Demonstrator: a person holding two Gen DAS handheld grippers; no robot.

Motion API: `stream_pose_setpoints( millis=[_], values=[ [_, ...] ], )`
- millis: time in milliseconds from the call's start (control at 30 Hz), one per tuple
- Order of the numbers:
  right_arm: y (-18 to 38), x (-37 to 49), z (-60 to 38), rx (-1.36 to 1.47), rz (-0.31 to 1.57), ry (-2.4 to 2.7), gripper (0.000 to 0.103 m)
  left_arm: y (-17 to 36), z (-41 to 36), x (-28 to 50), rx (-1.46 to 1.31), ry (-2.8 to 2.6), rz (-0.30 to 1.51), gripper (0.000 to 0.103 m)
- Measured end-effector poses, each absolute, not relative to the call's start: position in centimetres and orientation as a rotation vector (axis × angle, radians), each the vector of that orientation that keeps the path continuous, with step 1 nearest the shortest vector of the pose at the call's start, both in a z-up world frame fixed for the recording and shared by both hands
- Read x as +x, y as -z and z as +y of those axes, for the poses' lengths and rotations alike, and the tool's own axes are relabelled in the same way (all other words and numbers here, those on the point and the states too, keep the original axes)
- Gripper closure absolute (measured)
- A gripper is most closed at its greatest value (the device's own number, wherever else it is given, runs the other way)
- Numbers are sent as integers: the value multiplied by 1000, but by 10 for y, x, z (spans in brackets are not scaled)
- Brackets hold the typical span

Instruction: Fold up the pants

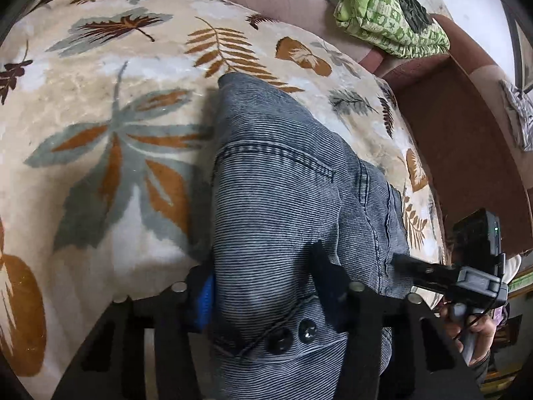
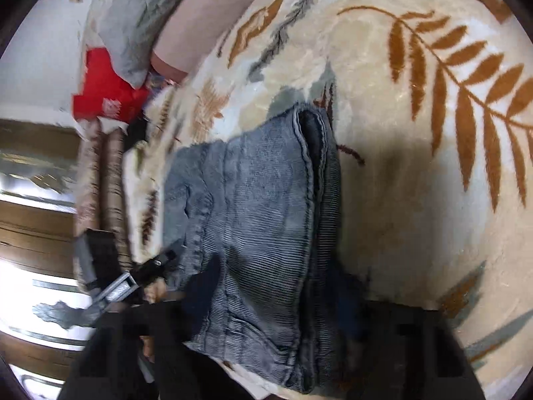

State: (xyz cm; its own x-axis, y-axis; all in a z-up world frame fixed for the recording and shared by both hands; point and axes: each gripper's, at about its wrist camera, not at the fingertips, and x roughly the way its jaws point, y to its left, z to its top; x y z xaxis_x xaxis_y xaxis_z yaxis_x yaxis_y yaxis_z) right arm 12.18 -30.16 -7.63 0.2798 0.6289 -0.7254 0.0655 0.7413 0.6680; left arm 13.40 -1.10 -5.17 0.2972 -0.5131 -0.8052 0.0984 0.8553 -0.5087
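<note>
As one pair of pants (image 1: 283, 200) lies folded, two tongs seemingly grip it.

pants (image 1: 283, 180): you have grey-blue ribbed denim, darker seams, 2 black buttons (image 1: 293, 333)
blanket (image 1: 100, 106): your cream plush carries rust, grey-green and dark brown leaves
left gripper (image 1: 263, 286): your black fingers, 1 blue pad
cloth (image 1: 389, 13): lime green, pale print
bag (image 2: 106, 96): red, white marks

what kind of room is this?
Probably a home bedroom or living room: a plush leaf-print blanket covers a bed or couch, brown upholstered furniture stands beside it, and a crumpled green cloth lies nearby.
</note>
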Motion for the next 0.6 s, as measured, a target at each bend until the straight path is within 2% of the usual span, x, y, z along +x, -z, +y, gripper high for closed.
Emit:
stream_pose_setpoints(
  millis=[67, 167, 233, 267, 333, 400, 500, 600],
  values=[
    [80, 124, -301, 628, 1267, -392, 53, 53, -11, 134, -393, 411, 1208, 51],
    [81, 129, -297, 643, 1284, -375, 44, 53, -14, 134, -374, 406, 1193, 44],
    [79, 133, -291, 634, 1287, -377, 44, 50, -19, 133, -334, 389, 1184, 44],
    [76, 133, -287, 606, 1285, -377, 45, 48, -21, 132, -312, 383, 1179, 48],
    [70, 131, -280, 565, 1269, -353, 64, 43, -24, 128, -278, 370, 1163, 59],
    [65, 127, -282, 561, 1247, -349, 75, 36, -25, 125, -249, 363, 1142, 74],
    [48, 122, -277, 527, 1206, -343, 79, 27, -26, 119, -217, 364, 1117, 80],
    [24, 118, -267, 479, 1158, -357, 81, 16, -23, 112, -199, 362, 1087, 81]
  ],
)
